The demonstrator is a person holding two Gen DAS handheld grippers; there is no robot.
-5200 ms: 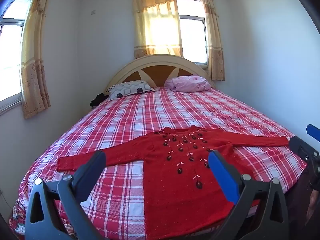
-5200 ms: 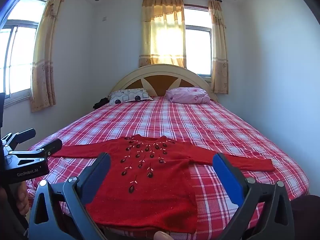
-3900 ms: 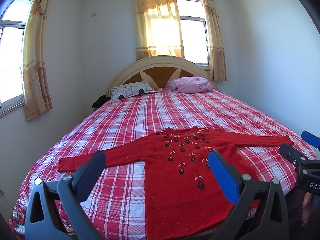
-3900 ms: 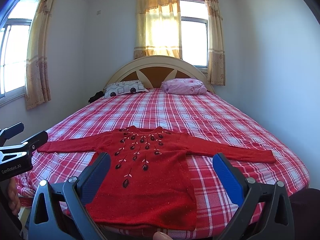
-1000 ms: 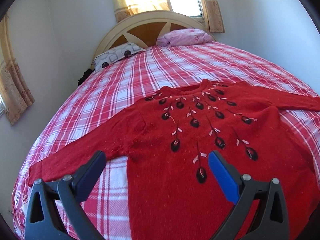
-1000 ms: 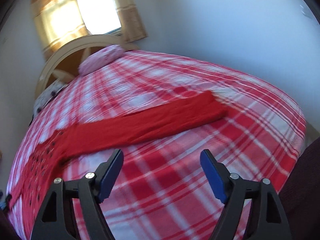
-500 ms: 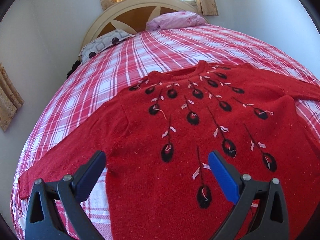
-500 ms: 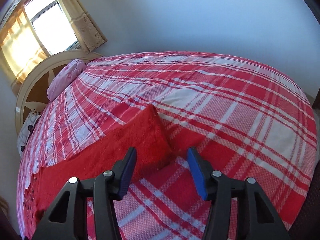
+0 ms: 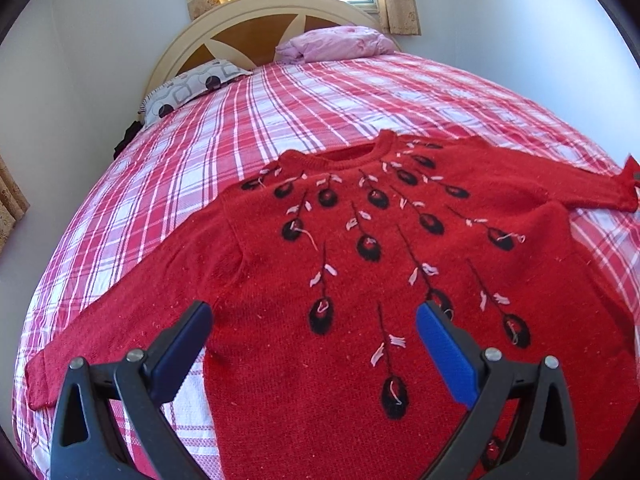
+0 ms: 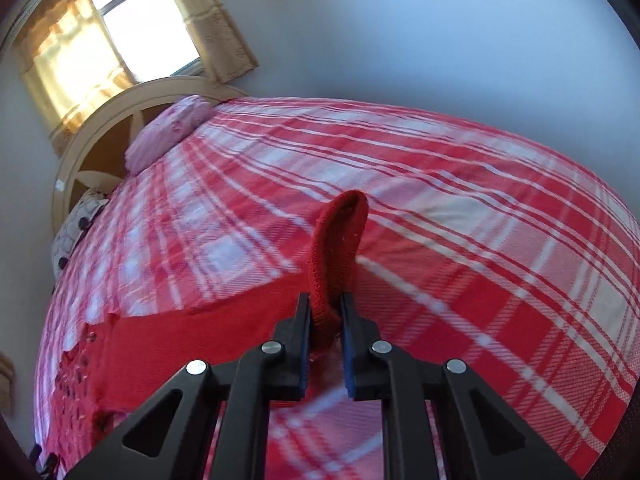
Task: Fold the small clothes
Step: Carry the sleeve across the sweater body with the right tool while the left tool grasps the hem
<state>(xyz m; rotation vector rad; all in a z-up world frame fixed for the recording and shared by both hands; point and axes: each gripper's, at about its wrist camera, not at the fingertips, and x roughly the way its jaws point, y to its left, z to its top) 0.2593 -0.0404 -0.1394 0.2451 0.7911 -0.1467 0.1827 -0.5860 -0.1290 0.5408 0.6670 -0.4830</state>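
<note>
On a red plaid bed (image 9: 304, 120) by white walls, red sweater (image 9: 360, 264) flat, left tool (image 9: 314, 330) gaping empty, right tool (image 10: 325, 320) closing on sleeve cuff (image 10: 340, 236).

Your left gripper (image 9: 312, 330) hangs wide open over the red sweater (image 9: 360, 264), which lies flat on the plaid bed (image 9: 280, 104), collar straight ahead.

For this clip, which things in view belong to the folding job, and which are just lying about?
Belong to the job:
red sweater
its sleeve cuff, pinched by the closing right gripper
left gripper, open above the sweater

Lying about:
pink pillow
patterned pillow
checked bedsheet
</note>
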